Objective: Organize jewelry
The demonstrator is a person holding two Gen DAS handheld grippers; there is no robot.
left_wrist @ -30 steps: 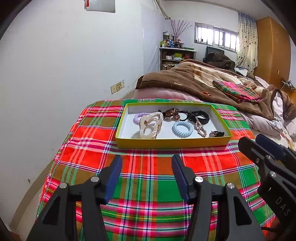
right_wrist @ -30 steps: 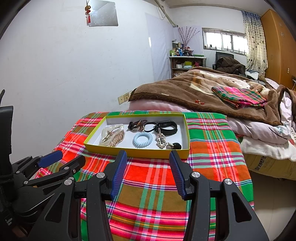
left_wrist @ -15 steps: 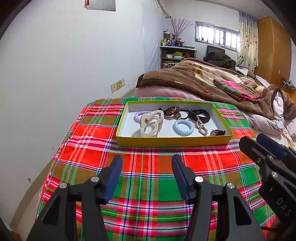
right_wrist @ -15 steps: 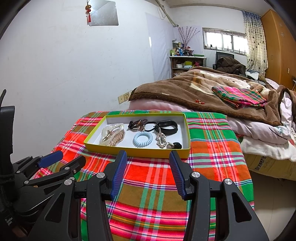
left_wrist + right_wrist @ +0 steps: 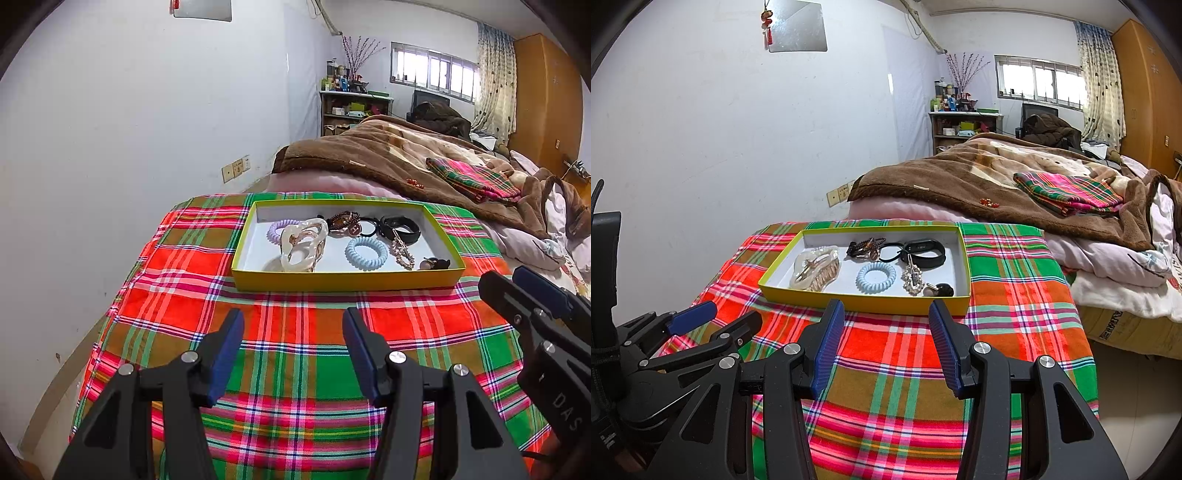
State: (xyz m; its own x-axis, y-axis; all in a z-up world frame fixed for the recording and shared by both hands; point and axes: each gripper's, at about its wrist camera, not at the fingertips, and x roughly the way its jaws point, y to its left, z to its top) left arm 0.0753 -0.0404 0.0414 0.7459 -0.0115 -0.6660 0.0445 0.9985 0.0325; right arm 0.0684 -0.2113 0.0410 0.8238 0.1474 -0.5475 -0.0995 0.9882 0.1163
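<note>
Left wrist view looks down over the left gripper, its blue-padded jaws parted with nothing between them, only the red and green plaid cloth below. At twelve o'clock from it lies the shallow yellow-green cardboard tray, holding all the jewelry: a pale translucent claw hair clip, a light blue spiral hair tie, a black wristband and a rhinestone barrette. The right gripper sits at three o'clock, well short of the tray; from the right wrist view its jaws likewise stand apart and empty.

Risks, as I judge them: the pieces lie crowded and partly overlapping, so a pinch on one could drag a neighbour along; the light tray could slide on the cloth if nudged at its near wall.

Only the left wrist view shows a lilac spiral hair tie behind the claw clip; the right wrist view hides it but shows the bare floor at four o'clock.
</note>
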